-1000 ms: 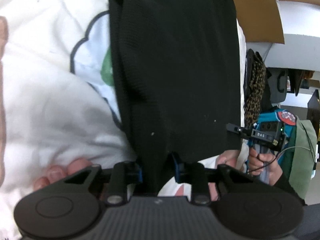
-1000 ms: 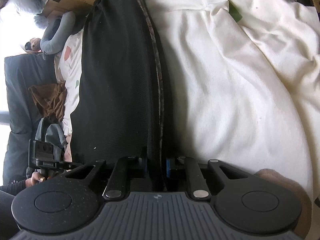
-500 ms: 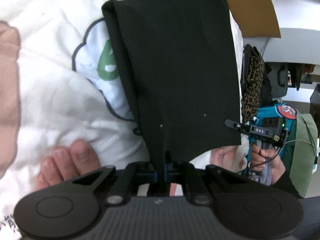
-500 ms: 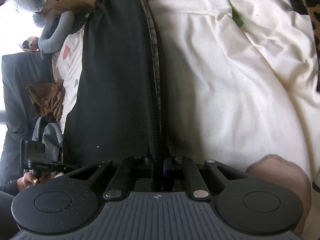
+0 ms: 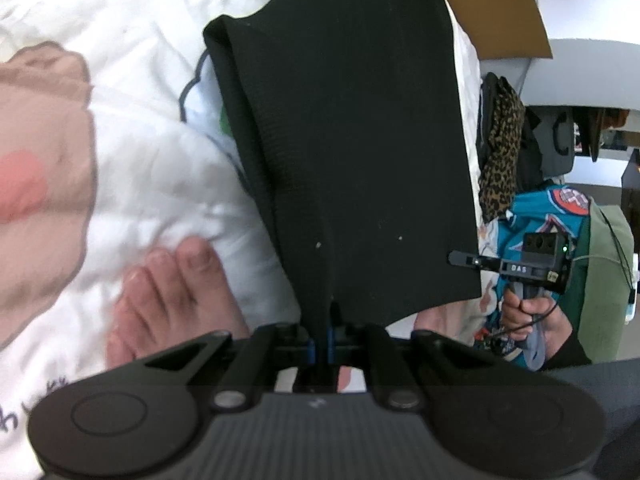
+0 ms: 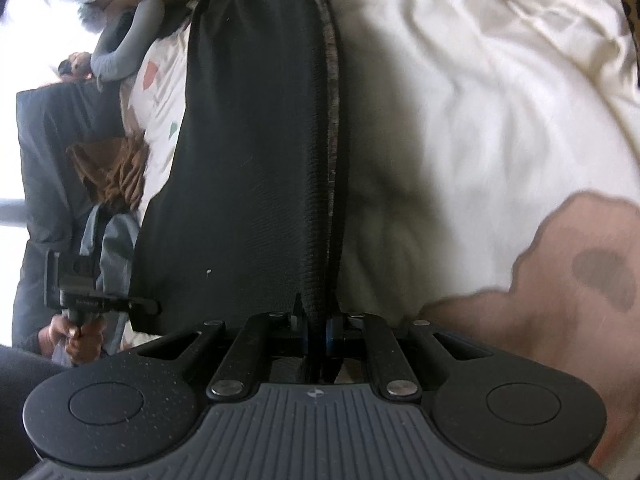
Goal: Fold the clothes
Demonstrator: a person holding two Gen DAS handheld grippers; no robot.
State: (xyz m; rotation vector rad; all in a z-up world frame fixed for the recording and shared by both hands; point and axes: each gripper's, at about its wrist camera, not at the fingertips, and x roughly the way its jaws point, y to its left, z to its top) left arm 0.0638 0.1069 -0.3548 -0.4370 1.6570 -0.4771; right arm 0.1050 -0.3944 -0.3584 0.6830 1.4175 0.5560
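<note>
A black knit garment [image 5: 352, 140] hangs stretched between both grippers above the bed. My left gripper [image 5: 322, 336] is shut on its near edge, the cloth pinched between the blue pads. In the right wrist view the same black garment [image 6: 256, 160] runs away from me, with a grey-brown trim along its right edge. My right gripper [image 6: 318, 332] is shut on that edge. Each view shows the other gripper at the garment's far lower corner: the right gripper [image 5: 456, 258] and the left gripper [image 6: 154, 305].
A white duvet [image 5: 140, 160] with cartoon prints lies under the garment. The person's bare foot [image 5: 176, 292] rests on it near my left gripper. A cardboard box [image 5: 492, 12], a leopard-print cloth [image 5: 500, 160] and a teal garment [image 5: 552, 216] lie beyond the bed.
Both grippers' jaws closed onto the black garment's edge. The garment has lifted off the duvet, and the foot and the prints beneath show more.
</note>
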